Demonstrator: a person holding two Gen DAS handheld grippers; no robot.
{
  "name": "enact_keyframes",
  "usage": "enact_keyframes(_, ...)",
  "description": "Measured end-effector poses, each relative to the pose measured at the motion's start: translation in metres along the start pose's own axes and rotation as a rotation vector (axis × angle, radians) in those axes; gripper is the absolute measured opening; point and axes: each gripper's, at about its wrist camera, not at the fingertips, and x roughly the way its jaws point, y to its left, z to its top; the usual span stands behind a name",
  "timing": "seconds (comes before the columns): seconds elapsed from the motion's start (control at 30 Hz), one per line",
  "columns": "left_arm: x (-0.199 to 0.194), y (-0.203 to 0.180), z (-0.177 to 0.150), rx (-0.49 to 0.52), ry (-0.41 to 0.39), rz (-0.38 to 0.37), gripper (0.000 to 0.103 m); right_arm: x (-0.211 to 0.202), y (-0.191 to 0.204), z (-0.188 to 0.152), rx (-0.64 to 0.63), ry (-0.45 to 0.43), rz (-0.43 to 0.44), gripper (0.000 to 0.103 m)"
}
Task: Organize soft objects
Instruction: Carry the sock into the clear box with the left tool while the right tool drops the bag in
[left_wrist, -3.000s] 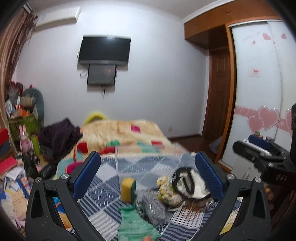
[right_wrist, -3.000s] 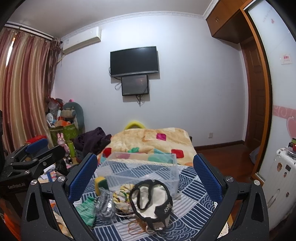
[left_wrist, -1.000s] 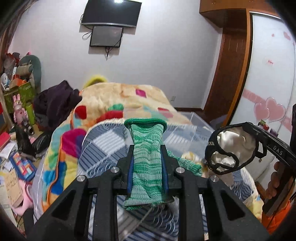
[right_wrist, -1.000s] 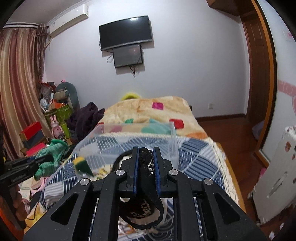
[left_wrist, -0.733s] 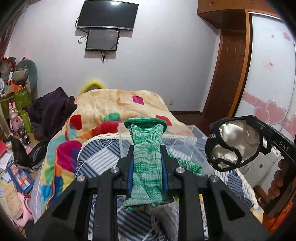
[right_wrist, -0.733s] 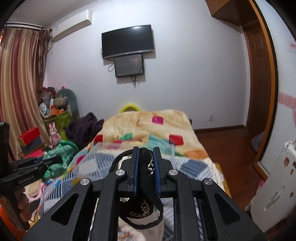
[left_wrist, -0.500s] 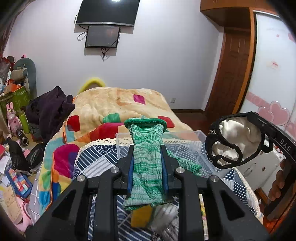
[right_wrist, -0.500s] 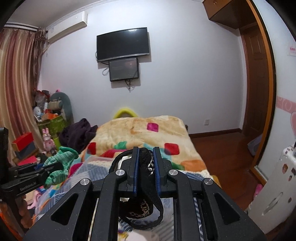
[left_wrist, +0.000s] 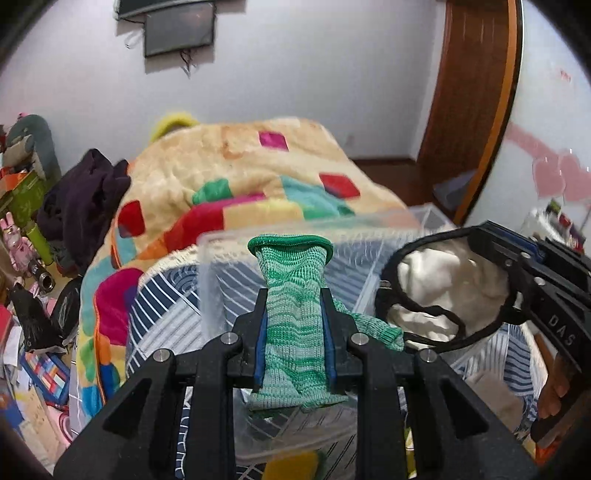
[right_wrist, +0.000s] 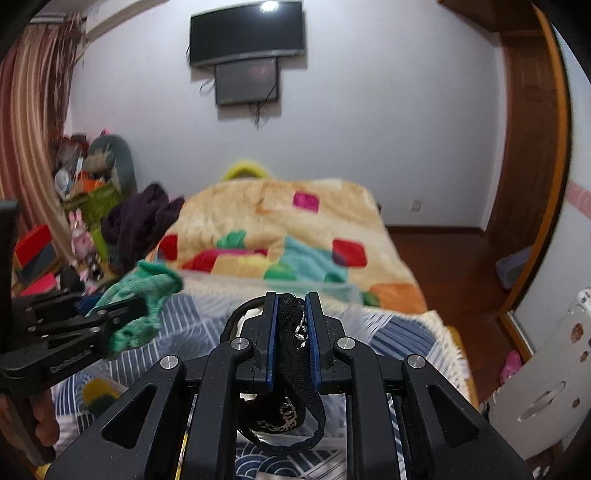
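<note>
Glove (left_wrist: 295, 325), green knit, is pinched in my left tongs (left_wrist: 294, 332), held above the clear bin (left_wrist: 280, 240) on the bed's (left_wrist: 166, 306) near end. My right tongs (right_wrist: 289, 339) are clamped on a black-edged mask (right_wrist: 291, 369), its white lining showing in the left view. A yellow sponge (left_wrist: 291, 467) lies at the bin's near edge. Beyond, a patchwork blanket (right_wrist: 280, 221) covers the bed's far end. I judge the glove's dangling fingers could snag the bin wall on release and spill outside; the mask strap might cling to the pads. The bin floor is hidden behind my tongs, and its walls blur.
</note>
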Motion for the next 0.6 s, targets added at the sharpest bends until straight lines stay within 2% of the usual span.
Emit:
enact_keyframes(0.27,0.017,-0.006,-0.003,0.025,0.062,0.023,0.026,0.021,-0.004,-0.011,-0.034,0.141,0.013,0.014)
enact_keyframes(0.4,0.012,-0.007,-0.004,0.024,0.048,0.023,0.034,0.022,-0.002,-0.017,-0.060,0.162,-0.008,0.017)
enact_keyframes(0.43,0.010,-0.008,-0.004,0.028,0.042,0.023,0.035,0.021,-0.001,-0.018,-0.064,0.163,-0.008,0.018)
enact_keyframes(0.5,0.004,-0.010,-0.005,0.036,0.028,0.025,0.042,0.019,-0.001,-0.020,-0.068,0.166,0.000,0.027)
enact_keyframes(0.6,-0.006,-0.013,-0.004,0.047,-0.006,0.031,0.047,0.012,0.000,-0.020,-0.073,0.146,0.000,0.038)
